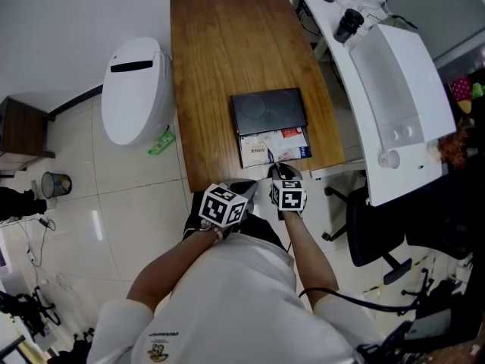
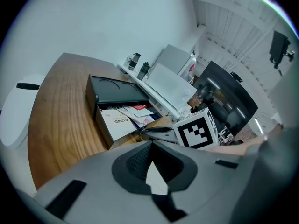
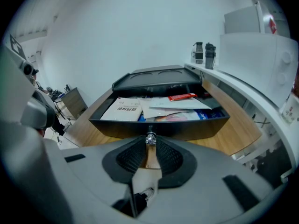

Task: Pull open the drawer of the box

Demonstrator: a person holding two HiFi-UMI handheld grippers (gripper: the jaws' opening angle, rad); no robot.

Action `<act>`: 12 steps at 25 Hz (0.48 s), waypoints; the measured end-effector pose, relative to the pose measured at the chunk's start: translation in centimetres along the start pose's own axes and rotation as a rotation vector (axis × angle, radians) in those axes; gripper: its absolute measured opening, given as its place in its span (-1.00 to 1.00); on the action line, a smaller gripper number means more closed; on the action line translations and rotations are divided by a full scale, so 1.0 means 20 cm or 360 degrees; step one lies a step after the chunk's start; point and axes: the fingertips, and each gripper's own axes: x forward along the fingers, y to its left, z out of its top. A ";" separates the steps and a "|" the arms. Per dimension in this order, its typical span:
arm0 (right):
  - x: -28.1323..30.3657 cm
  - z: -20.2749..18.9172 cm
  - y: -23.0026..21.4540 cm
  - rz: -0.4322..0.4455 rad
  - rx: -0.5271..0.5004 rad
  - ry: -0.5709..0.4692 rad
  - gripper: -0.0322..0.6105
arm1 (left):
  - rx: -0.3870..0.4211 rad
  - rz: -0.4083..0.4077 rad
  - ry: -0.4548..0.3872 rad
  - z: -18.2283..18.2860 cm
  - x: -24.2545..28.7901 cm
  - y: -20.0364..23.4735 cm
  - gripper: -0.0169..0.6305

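Drawer [image 3: 187, 127] drawn out of the box [image 1: 269, 111], your right gripper [image 3: 150, 146] on its knob [image 3: 150, 138].

The box sits near the table [image 1: 220, 51] edge closest to you. Your right jaws look closed on the small metal knob, though the pinch is tiny in view. Your left gripper [image 2: 150, 148] is closed on nothing, held back. The knob is probably slick, so hold it square; the papers [image 3: 122, 110] are a light load, so the drawer should slide easily.

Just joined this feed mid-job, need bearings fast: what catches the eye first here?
The black box on the wooden table has its drawer pulled out, showing papers inside. The right gripper is shut on the drawer's small metal knob at the table's near edge; the left gripper hangs beside it, shut and empty.
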 end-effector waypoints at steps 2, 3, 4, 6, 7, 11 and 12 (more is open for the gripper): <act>0.00 0.00 -0.01 -0.0001 -0.0004 0.0001 -0.72 | 0.0006 -0.0006 0.0007 0.00 0.01 0.00 -0.94; -0.01 -0.01 -0.01 -0.0001 -0.0006 0.0006 -0.72 | 0.0008 -0.0009 0.0011 -0.01 0.01 -0.01 -0.94; -0.01 -0.02 -0.01 -0.0001 -0.0007 0.0012 -0.72 | 0.0008 -0.0011 0.0015 -0.01 0.02 -0.01 -0.94; -0.03 -0.04 -0.01 0.0003 -0.0002 0.0024 -0.72 | 0.0003 -0.0013 0.0024 -0.03 0.02 -0.02 -0.94; -0.04 -0.05 -0.01 0.0005 0.0004 0.0027 -0.72 | 0.0002 -0.0013 0.0028 -0.03 0.02 -0.02 -0.94; -0.04 -0.05 0.00 0.0015 0.0018 0.0025 -0.72 | 0.0003 -0.0012 0.0031 -0.04 0.02 -0.03 -0.94; -0.04 -0.05 0.00 0.0016 0.0019 0.0022 -0.72 | 0.0001 -0.0011 0.0032 -0.04 0.03 -0.03 -0.94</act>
